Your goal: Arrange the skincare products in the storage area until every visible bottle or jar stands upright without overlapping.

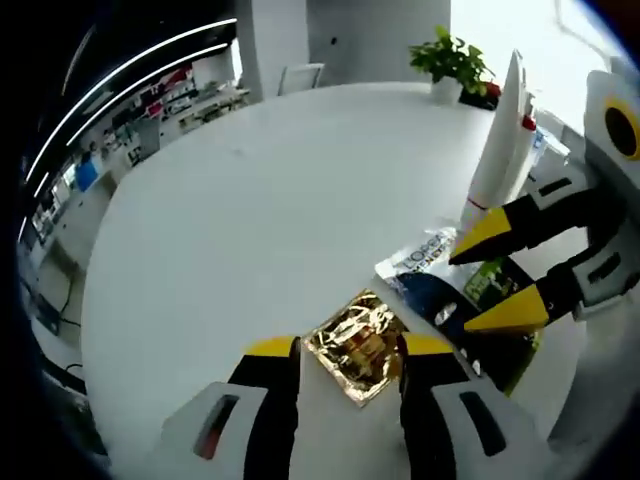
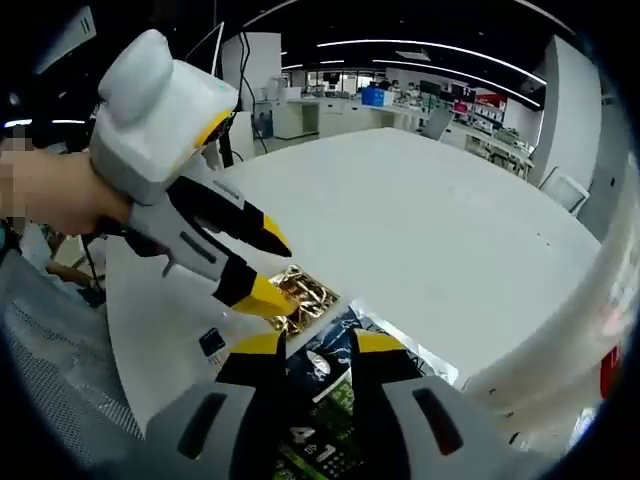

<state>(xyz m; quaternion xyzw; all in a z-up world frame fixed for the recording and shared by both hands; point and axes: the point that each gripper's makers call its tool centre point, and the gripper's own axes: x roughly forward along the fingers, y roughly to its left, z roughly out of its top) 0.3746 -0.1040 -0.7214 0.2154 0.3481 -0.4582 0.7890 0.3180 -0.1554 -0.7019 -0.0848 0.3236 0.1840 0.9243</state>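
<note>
Gold sachet (image 1: 357, 345): we find it flat at the table (image 1: 250, 220) edge, between the left gripper (image 1: 350, 347) tips, jaws parted, untouched.
Right gripper (image 2: 318, 343): parted over dark sachets (image 2: 325, 365), holding nothing.
Tube (image 1: 503, 140): upright.
Room: we note open tabletop beyond.

Your left gripper (image 1: 350, 346) had two black jaws with yellow tips, and each jaw sat on a pale grey base with a dark slot in it. Your right gripper (image 2: 318, 343) was built the same way: black jaws, yellow tips, grey bases with a dark slot. Seen from the left gripper view, the right gripper (image 1: 480, 280) showed pointed yellow tips on black fingers, a white body, and a yellow ring around a dark centre. Seen from the right gripper view, the left gripper (image 2: 268, 268) had a big rounded white housing with a yellow patch, and grey marks along the black fingers. Your hand (image 2: 55, 195) was around its handle.
</note>
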